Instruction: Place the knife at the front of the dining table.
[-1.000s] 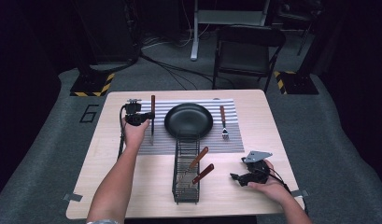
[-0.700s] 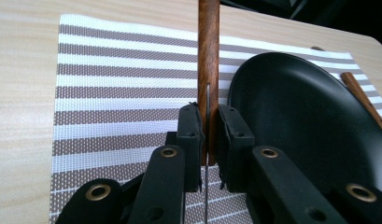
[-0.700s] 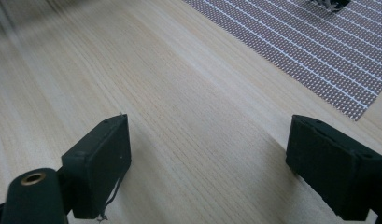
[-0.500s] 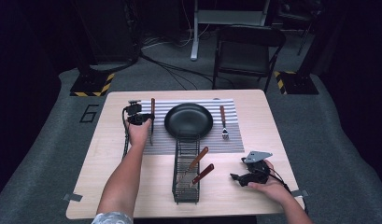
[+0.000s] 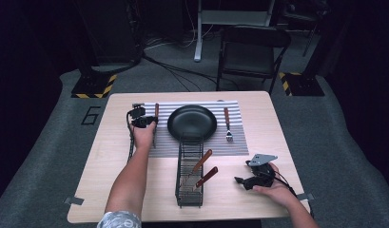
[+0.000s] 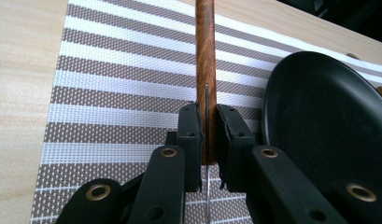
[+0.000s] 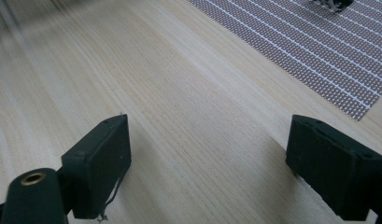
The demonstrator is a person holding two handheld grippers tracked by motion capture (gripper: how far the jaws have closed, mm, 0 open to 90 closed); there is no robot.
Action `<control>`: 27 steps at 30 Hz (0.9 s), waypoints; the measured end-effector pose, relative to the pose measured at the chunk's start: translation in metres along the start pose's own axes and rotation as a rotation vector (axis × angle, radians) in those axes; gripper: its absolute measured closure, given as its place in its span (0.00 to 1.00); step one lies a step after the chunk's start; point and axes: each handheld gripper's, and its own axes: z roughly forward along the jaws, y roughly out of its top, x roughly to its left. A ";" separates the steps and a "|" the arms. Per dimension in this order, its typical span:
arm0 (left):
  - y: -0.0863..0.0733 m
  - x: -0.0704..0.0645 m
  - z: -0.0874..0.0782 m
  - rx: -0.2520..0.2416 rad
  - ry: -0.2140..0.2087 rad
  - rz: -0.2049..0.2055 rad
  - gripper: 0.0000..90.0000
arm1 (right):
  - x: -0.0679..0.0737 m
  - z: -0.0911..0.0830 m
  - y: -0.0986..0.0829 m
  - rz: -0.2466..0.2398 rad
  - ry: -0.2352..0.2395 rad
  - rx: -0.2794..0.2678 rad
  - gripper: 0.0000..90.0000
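Note:
A knife with a brown wooden handle [image 6: 206, 56] lies on the striped placemat [image 6: 123, 79], just left of the black plate [image 6: 328, 121]. My left gripper [image 6: 207, 116] is shut on the knife where the handle meets the thin blade, low over the mat. From above, the left gripper [image 5: 145, 121] sits beside the knife [image 5: 156, 111], left of the plate [image 5: 192, 122]. Near the table's front right, my right gripper [image 5: 243, 181] is held open; its jaws [image 7: 207, 154] stand wide apart over bare wood with nothing between them.
A fork [image 5: 227, 124] lies on the placemat [image 5: 239, 137] right of the plate. A black wire rack [image 5: 189, 190] stands in front of the plate, holding two wooden-handled utensils [image 5: 201, 161]. Bare table [image 5: 111, 180] at front left. A chair [image 5: 251, 57] stands behind the table.
My left gripper has shifted slightly right and nearer, up against the knife. The right gripper has stayed in place.

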 end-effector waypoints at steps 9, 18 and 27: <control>-0.003 0.001 0.007 -0.005 0.047 -0.022 0.90 | -0.001 0.000 0.000 -0.009 0.003 0.001 0.15; -0.006 0.002 0.011 0.001 0.039 -0.058 0.90 | -0.001 0.000 0.000 -0.009 0.008 0.000 0.15; -0.008 0.005 0.014 0.026 0.059 -0.035 0.89 | -0.001 0.000 0.000 -0.007 0.007 -0.002 0.15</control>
